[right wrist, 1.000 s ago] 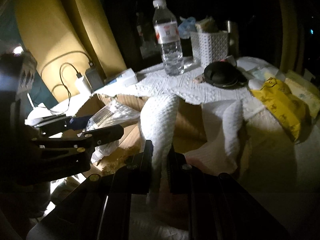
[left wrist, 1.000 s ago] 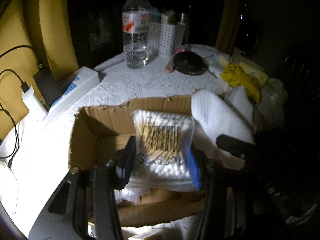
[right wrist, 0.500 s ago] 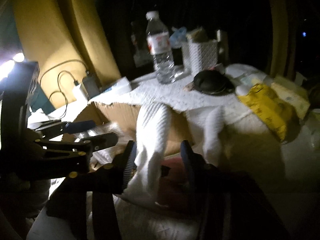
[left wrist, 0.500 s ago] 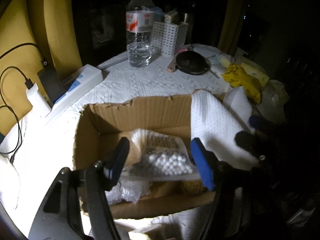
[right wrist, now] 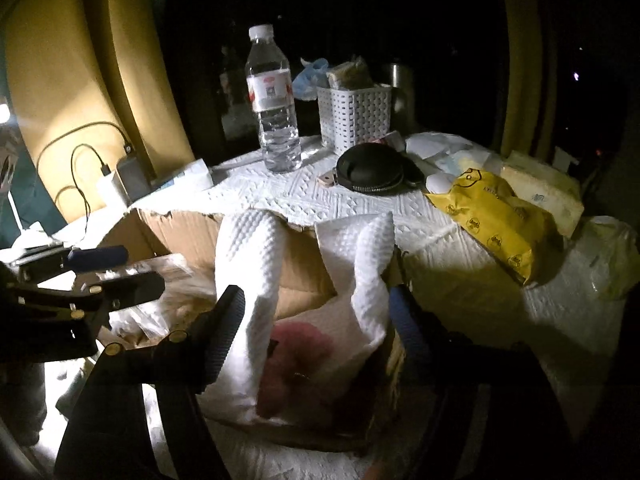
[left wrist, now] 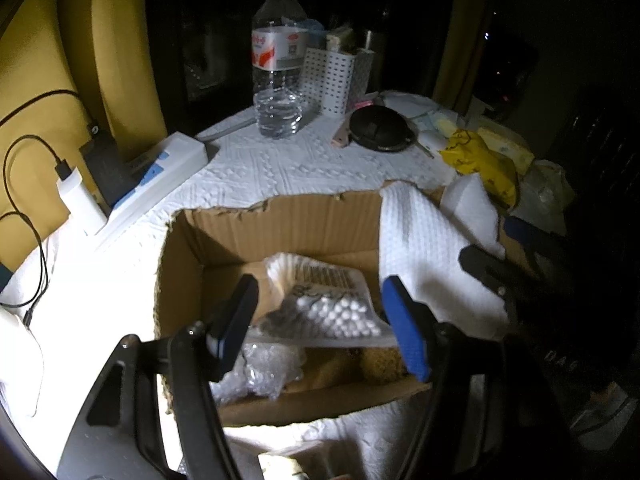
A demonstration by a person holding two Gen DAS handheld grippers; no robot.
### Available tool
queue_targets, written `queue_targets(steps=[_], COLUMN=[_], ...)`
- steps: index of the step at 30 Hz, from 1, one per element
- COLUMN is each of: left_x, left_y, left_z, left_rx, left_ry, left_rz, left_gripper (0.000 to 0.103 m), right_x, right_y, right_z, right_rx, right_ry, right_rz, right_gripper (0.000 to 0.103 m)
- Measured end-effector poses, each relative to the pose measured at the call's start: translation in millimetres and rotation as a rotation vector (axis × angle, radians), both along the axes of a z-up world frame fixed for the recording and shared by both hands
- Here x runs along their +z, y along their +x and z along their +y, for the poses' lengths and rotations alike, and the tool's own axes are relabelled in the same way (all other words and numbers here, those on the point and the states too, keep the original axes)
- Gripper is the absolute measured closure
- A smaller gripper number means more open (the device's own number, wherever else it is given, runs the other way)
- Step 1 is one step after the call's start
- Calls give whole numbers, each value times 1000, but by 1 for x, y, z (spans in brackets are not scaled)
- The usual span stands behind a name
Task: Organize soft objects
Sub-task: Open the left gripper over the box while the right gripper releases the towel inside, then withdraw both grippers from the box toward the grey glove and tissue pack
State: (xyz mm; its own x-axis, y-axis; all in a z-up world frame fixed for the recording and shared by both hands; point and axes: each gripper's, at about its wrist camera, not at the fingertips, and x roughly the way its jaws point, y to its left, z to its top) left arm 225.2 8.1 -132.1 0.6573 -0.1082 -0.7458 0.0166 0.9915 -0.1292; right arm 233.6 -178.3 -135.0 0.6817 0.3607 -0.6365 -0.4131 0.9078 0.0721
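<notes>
A clear bag of cotton swabs (left wrist: 324, 300) lies inside the open cardboard box (left wrist: 280, 220), on crumpled plastic wrap (left wrist: 264, 368). My left gripper (left wrist: 320, 320) is open and empty just above the bag. A white waffle towel (left wrist: 424, 256) hangs over the box's right wall; in the right wrist view the towel (right wrist: 248, 264) drapes between the open jaws of my right gripper (right wrist: 316, 320), which holds nothing. The left gripper (right wrist: 104, 272) also shows there at the left over the box (right wrist: 188, 228).
A water bottle (left wrist: 278, 60), a white perforated basket (left wrist: 328, 80), a black round pouch (left wrist: 380, 128), a yellow packet (left wrist: 480, 164) and tissue packs stand behind the box on the white cloth. A power strip (left wrist: 156, 168) with chargers lies at left by the yellow curtain.
My left gripper opened and dropped the swab bag into the box. My right gripper opened and let go of the white towel, which stays draped on the box wall.
</notes>
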Motion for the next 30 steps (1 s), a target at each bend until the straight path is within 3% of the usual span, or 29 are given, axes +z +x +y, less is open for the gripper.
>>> queue_targets(steps=[5,6,8,10,12,20,26,30], left_x=[2,2,2,3,5,-1,2,8], left_y=[-3,-3,-4,-5,-6,-4,-9,-17], left_z=[-1,-1,-1,0,1,11,14,15], left_rx=[-7,-7,-8,-9,-6,22,25,29], left_ry=[-4,-5,-3,0,8,18,15,13], left_rz=[-7,-7,-7,-10,-16,-2,-8,-20], left_gripper=[37,37,37,37,37,37,37,37], right_x=[0,0,-1,-3,-6,-29,-17,-1], right_y=[2,1,2,3,7,17,10,-2], right_z=[3,5,12,20,27,44,40,35], right_rx=[48,57,73,89,97,115,105,100], right_ry=[-3,-9,-29,-57,-71,-132,-109,-83], right_rz=[36,33,40,42,60,130,103,74], right_gripper=[26,31,50,75,91,93,92,67])
